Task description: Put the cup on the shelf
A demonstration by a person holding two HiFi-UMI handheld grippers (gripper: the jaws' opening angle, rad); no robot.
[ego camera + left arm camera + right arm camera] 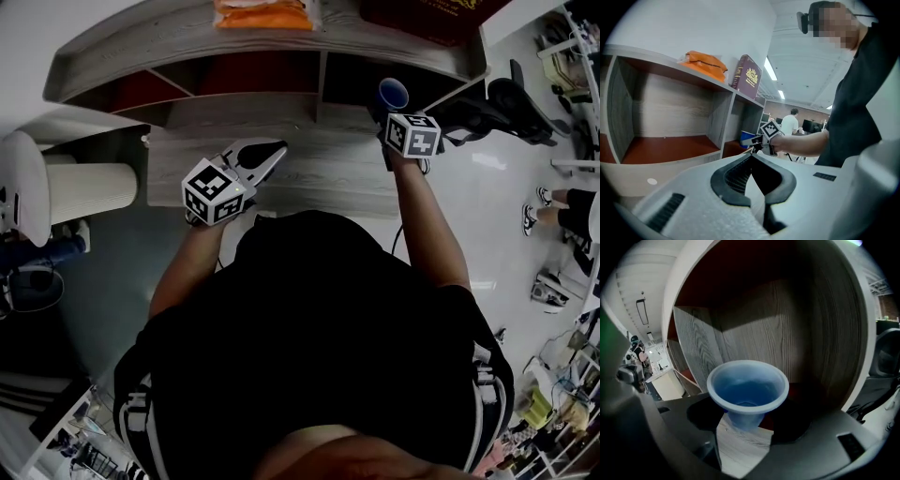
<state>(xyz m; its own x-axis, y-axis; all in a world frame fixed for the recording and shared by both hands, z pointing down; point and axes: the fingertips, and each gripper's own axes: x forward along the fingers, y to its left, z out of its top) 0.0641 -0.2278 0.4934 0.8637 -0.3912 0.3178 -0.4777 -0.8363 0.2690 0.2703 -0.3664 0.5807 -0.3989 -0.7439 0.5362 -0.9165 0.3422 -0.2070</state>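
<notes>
My right gripper (pixel 395 114) is shut on the lower part of a blue plastic cup (pixel 394 93), which is upright with its mouth open upward. In the right gripper view the cup (pixel 747 390) sits between the dark jaws of the right gripper (pixel 743 425), just in front of the right-hand compartment of the grey wooden shelf (pixel 787 329). The shelf (pixel 234 114) has red-brown compartment floors (pixel 665 149). My left gripper (pixel 274 153) is shut on nothing, its tips meeting, and it hovers before the shelf's middle. From the left gripper (pixel 751 154) I see the cup (pixel 747 138) to the right.
An orange packet (pixel 262 14) and a maroon box (pixel 431 13) lie on the shelf top. A white ribbed cylinder (pixel 89 192) stands at the left. A black chair (pixel 514 105) is at the right, close to the shelf's end. A person (pixel 790 124) stands far behind.
</notes>
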